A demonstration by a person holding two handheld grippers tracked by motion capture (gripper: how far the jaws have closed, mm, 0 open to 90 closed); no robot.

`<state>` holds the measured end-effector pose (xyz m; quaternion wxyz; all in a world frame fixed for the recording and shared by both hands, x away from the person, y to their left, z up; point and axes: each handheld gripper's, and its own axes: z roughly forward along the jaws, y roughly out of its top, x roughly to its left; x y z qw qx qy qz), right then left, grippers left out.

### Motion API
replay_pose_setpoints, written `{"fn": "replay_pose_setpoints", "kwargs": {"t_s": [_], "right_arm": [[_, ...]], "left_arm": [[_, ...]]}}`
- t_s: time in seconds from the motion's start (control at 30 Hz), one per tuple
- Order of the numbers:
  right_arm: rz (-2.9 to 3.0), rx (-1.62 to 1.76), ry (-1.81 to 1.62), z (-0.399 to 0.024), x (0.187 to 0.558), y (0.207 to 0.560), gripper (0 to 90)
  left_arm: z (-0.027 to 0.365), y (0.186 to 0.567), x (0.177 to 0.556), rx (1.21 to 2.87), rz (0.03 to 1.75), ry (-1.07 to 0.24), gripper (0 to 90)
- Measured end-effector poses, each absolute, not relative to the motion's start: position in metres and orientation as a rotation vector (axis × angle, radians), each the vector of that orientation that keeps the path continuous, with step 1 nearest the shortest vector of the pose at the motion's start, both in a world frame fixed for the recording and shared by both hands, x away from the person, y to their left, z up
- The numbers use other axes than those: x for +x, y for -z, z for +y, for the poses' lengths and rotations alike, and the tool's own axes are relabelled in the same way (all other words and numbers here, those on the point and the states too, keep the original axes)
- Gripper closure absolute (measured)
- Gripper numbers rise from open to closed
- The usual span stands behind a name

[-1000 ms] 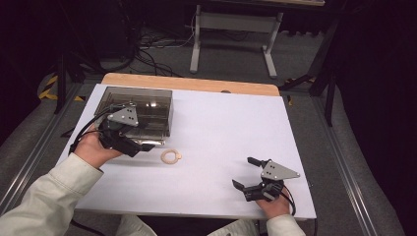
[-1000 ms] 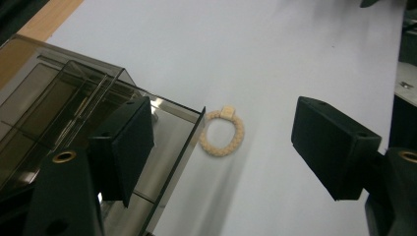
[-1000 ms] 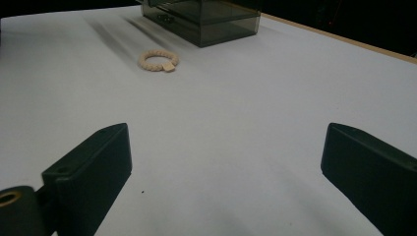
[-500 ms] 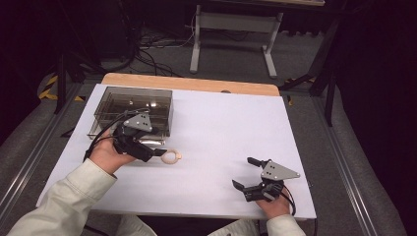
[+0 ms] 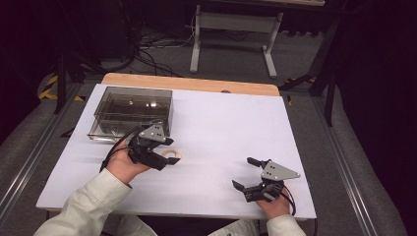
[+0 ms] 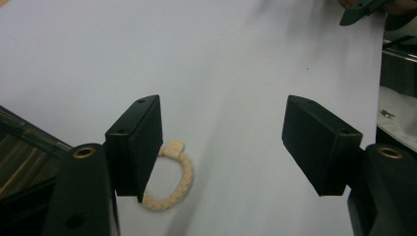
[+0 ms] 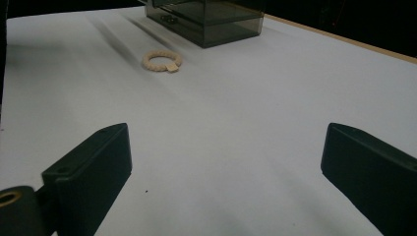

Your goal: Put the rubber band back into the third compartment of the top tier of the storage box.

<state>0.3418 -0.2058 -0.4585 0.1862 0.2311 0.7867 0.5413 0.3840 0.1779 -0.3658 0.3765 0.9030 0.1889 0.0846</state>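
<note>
The bench point(image 5: 221, 128), covered in a white sheet, carries everything here. Taking the clear smoky box point(image 5: 132, 112) as the landmark: it stands toward the far left of the bench, open at the top. The high view suggests something small lies inside it, though it is too dim to tell what.

Just in front of the box, toward the person, the left hand-held gripper point(image 5: 167, 156) hangs low over the sheet. Its jaws have just been closing and now stand at a middling gap with no pad pressing on anything. Well away from the box, at the near right corner of the bench, the right hand-held gripper point(image 5: 248, 173) waits with its jaws spread wide and nothing between them.

Smallest of all is the braided cream ring point(image 6: 172, 179) with its little square tag — it lies flat on the sheet just in front of the box. In the left gripper view it sits partly behind one jaw rather than centred in the gap.

The step in hand looks like the approach for a pick of the ring. The next move calls for shifting the gripper sideways so one side of the braid falls between the pads — then lowering and closing on it without skidding the ring across the sheet.
</note>
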Motion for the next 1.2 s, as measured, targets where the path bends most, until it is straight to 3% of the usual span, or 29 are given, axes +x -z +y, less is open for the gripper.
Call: {"fn": "replay_pose_setpoints", "kwargs": {"t_s": [0.23, 0.9, 1.2], "right_arm": [[2.218, 0.648, -1.529, -0.206, 0.342, 0.459, 5.5], [2.224, 0.642, -1.545, -0.206, 0.342, 0.458, 5.5], [2.225, 0.647, -1.542, -0.206, 0.342, 0.458, 5.5]], "left_arm": [[0.168, 0.383, 0.383, 2.306, 0.511, -0.208, 33.4], [0.155, 0.417, 0.379, 2.448, 0.597, -0.353, 36.8], [0.156, 0.425, 0.383, 2.488, 0.636, -0.357, 42.9]]}}
